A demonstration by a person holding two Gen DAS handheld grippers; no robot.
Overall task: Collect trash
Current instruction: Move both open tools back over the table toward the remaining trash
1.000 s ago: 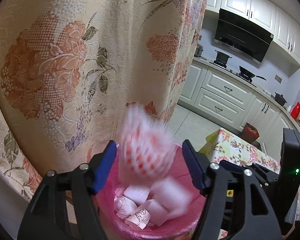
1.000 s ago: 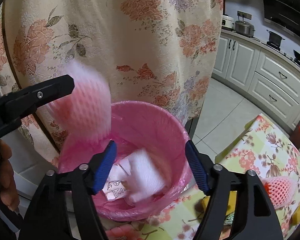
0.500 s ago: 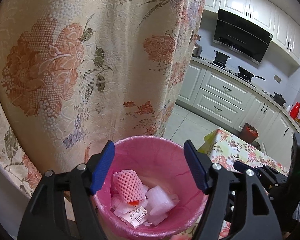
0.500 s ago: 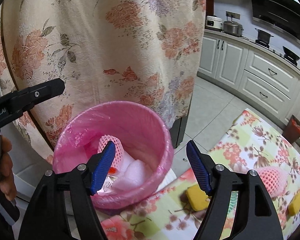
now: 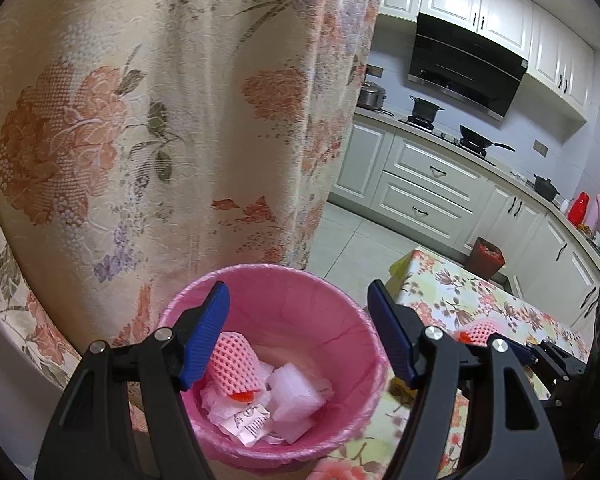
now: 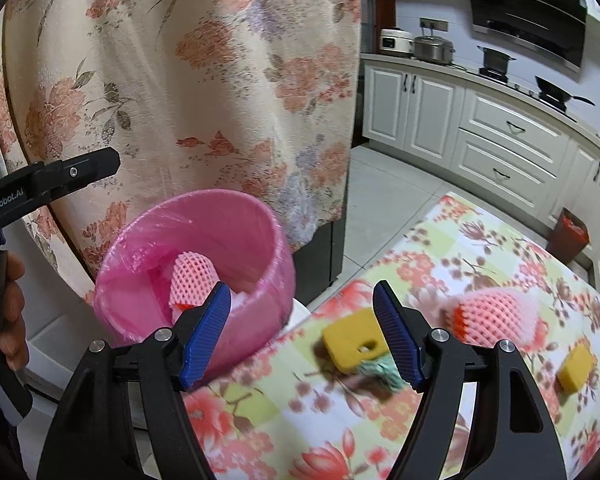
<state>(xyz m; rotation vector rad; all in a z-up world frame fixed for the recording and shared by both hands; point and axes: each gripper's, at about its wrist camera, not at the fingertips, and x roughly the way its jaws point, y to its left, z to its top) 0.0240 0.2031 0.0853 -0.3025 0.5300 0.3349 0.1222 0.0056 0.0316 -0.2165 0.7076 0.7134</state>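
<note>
While the left gripper (image 5: pixel 298 330) hangs empty and spread over the pink bin (image 6: pixel 140 240) at the tabletop's corner, the right gripper (image 6: pixel 302 330), also wide, is nearer the yellow sponge (image 6: pixel 350 344), just ahead between its fingers, its length crosswise.

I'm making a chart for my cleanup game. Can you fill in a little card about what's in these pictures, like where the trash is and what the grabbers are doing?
bin: pink bin with a pink liner, at the table's edge
in the bin: pink foam net, white foam blocks, paper scraps
still on the table: another foam net, two yellow sponges
table: flowered cloth
left gripper: open, empty, over the bin
right gripper: open, empty, near the bigger sponge
</note>
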